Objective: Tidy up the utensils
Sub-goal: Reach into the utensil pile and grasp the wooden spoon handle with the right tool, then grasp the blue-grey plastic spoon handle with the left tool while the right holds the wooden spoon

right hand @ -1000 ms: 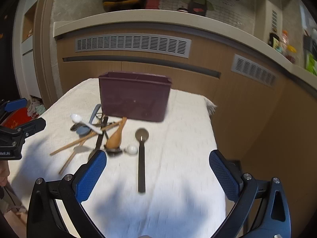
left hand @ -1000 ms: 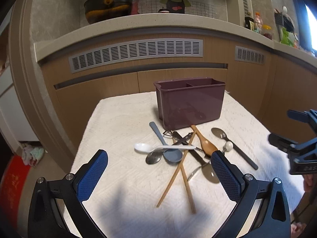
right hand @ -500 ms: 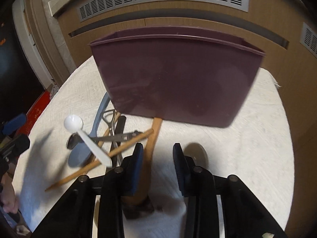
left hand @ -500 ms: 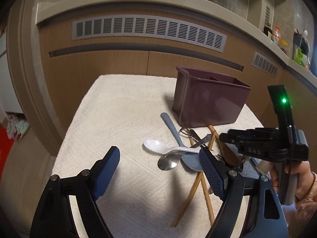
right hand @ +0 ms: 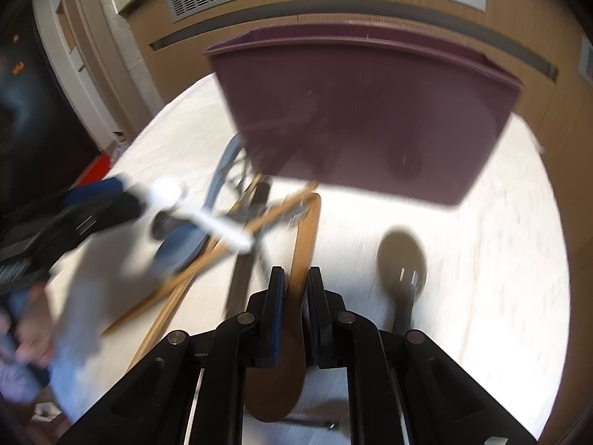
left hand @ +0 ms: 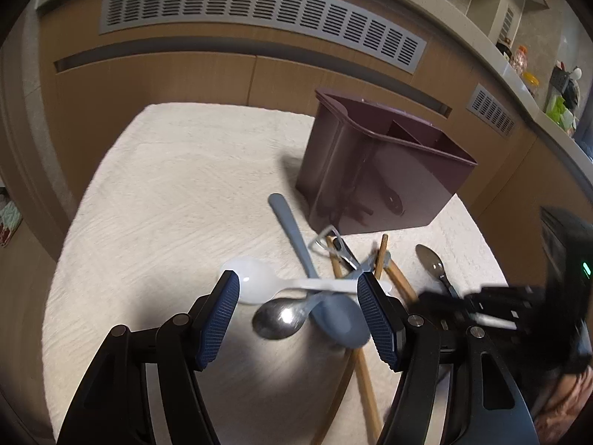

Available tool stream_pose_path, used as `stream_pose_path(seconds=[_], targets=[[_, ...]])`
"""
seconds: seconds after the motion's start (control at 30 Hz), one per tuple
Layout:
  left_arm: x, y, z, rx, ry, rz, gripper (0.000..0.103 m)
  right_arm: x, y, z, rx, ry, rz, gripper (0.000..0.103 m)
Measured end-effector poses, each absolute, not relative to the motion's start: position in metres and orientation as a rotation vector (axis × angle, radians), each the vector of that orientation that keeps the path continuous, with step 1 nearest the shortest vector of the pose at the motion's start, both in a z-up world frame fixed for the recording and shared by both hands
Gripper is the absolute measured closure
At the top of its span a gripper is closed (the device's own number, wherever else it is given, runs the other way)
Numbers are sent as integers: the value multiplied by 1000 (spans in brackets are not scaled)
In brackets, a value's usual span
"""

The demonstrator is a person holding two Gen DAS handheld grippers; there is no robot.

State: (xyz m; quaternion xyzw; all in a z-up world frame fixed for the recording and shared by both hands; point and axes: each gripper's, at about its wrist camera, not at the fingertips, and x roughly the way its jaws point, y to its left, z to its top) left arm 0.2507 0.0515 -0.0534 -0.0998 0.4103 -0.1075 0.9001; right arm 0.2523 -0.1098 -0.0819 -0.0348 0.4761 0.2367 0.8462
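The left hand-held gripper (left hand: 298, 296) hangs spread over a white plastic spoon (left hand: 255, 284), a steel spoon (left hand: 280, 319) and a grey-blue spoon (left hand: 339, 320) heaped on the cloth-covered desk (left hand: 166, 193). The right hand-held gripper (right hand: 295, 289) pinches a smooth tan wooden spoon (right hand: 302, 248) before the dark plum organizer (right hand: 363, 111).

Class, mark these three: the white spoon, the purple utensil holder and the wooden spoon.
white spoon (left hand: 255, 282), left wrist view, on its bowl.
purple utensil holder (right hand: 370, 111), right wrist view, on its front wall.
wooden spoon (right hand: 305, 237), right wrist view, on its handle.
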Motion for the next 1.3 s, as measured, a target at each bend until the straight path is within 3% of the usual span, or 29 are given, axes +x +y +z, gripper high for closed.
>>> stream_pose_path(seconds=[0.23,0.4,0.47,0.53,0.57,0.63,0.7,0.87,0.93,1.23,1.3], targets=[[294,34,-69,-197,960,-220,62,219,-117,-79,-37,991,509,93],[312,20,-79,-144,1017,-186,65,216,-129,-76,-25,966,482,92],[310,16,-79,-101,1011,-168,83,214,-132,-75,-22,961,474,90],[306,18,-81,-98,1010,-178,90,210,-141,-73,-28,955,465,86],[302,19,-81,-100,1008,-185,90,209,-144,-72,-31,950,458,81],[290,22,-82,-84,1003,-195,90,205,-148,-69,-41,932,434,56],[275,25,-82,-70,1004,-206,90,206,-149,-68,-62,913,400,43],[238,32,-82,-57,1026,-252,90,212,-143,-64,-149,886,338,23],[226,30,-82,-41,1043,-295,90,213,-139,-64,-186,875,326,4],[226,24,-61,-112,1030,-370,87,215,-142,-57,-182,847,260,1],[238,18,-59,-134,1033,-386,87,213,-140,-55,-183,847,298,10]])
